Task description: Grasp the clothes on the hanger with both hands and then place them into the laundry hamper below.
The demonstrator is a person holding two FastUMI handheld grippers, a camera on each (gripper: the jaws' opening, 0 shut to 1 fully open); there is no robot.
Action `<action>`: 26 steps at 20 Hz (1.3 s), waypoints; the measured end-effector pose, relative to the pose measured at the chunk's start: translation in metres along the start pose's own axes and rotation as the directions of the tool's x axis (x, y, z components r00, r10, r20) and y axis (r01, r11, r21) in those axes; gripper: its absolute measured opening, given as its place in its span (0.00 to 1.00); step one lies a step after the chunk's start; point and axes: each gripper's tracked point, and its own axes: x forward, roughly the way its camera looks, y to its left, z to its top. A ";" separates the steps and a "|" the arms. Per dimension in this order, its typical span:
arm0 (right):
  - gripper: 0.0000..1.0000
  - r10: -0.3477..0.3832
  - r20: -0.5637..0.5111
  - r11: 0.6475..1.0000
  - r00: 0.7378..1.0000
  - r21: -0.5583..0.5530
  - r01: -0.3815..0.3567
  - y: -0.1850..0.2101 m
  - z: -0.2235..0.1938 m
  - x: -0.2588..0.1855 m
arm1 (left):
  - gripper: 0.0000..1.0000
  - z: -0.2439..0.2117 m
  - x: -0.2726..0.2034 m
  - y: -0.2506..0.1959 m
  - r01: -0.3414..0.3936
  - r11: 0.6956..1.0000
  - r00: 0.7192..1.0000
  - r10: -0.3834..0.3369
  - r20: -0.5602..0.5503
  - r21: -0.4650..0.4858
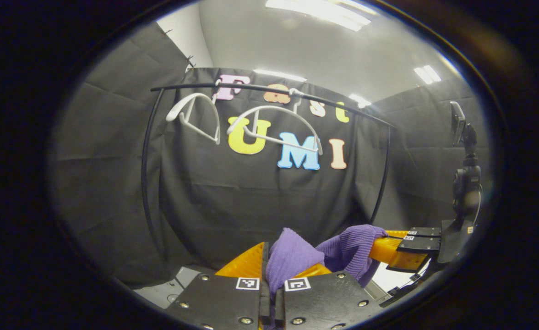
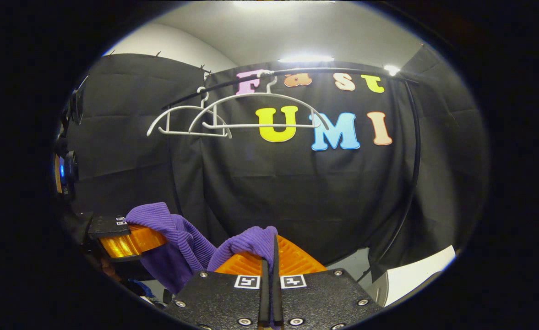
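Left gripper point(image 1: 274, 270) is clamping a fold of the purple knit garment point(image 1: 342, 252), jaws nearly closed on the cloth. The garment is spanning across to the right gripper point(image 2: 269, 256), which is pinching its other bunched edge the same way. Both white hangers point(image 2: 251, 114) are hanging bare on the rail point(image 2: 342, 73) above. Judgement: fabric is handling light, soft and limp, sagging between grips; thick folded edges are giving the surest hold. Hamper not visible.
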 end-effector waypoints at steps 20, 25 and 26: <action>0.03 -0.043 -0.416 0.998 0.908 -0.068 0.016 -0.017 -0.199 -0.002 | 0.05 -0.201 -0.002 0.025 -0.089 0.995 0.903 0.095 -0.418 0.034; 0.05 -0.023 -0.505 0.997 0.863 -0.076 -0.018 -0.012 -0.231 -0.008 | 0.05 -0.239 -0.013 0.028 -0.068 0.994 0.853 0.105 -0.511 0.091; 0.05 -0.012 -0.523 0.997 0.852 -0.067 -0.028 -0.007 -0.239 -0.007 | 0.05 -0.246 -0.018 0.030 -0.071 0.993 0.842 0.112 -0.528 0.099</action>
